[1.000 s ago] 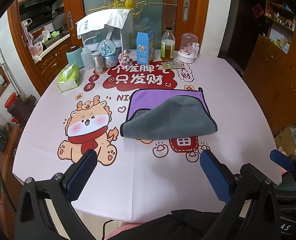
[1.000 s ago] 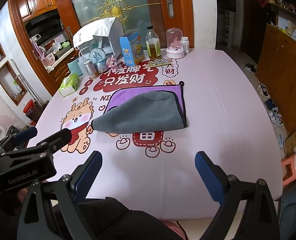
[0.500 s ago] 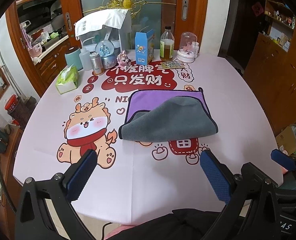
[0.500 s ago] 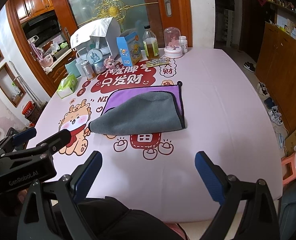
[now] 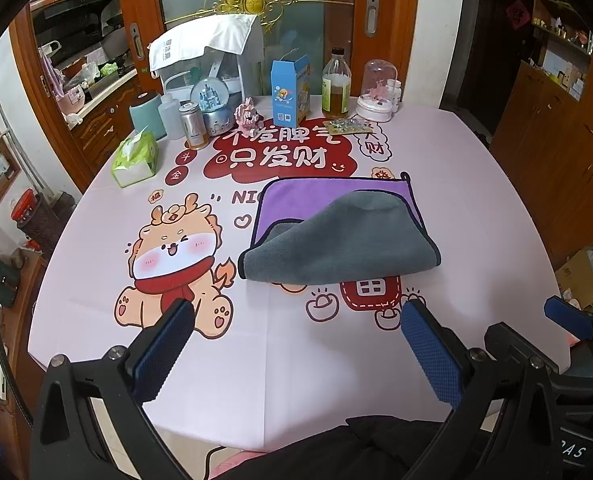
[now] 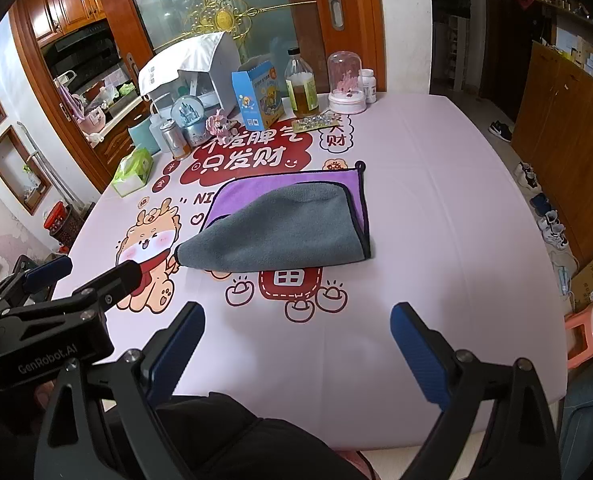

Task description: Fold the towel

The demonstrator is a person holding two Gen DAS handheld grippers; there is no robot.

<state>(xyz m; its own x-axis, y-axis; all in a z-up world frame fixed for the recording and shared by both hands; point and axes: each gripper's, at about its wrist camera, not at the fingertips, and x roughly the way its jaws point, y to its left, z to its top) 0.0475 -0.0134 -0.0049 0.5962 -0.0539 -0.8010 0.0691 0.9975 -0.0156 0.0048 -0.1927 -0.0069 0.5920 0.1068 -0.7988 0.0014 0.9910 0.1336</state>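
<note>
A towel [image 5: 336, 240], grey on one side and purple on the other with a dark hem, lies on the pink printed tablecloth [image 5: 280, 360]. Its grey near part is folded loosely back over the purple side, uneven and slanted. It also shows in the right wrist view [image 6: 284, 232]. My left gripper [image 5: 296, 348] is open and empty, held above the table's near edge, well short of the towel. My right gripper [image 6: 296, 348] is open and empty, also near the front edge. The left gripper's body [image 6: 48, 320] shows at the left of the right wrist view.
Along the table's far edge stand a tissue pack [image 5: 134, 158], a teal cup [image 5: 146, 114], a can [image 5: 192, 124], a snow globe [image 5: 212, 104], a blue carton [image 5: 290, 90], an oil bottle [image 5: 335, 86] and a glass dome [image 5: 374, 92]. A wooden cabinet [image 5: 556, 148] stands right.
Both grippers have drifted slightly, so the towel sits a little lower and nearer in view. The towel itself has not moved, and both grippers stay open.
</note>
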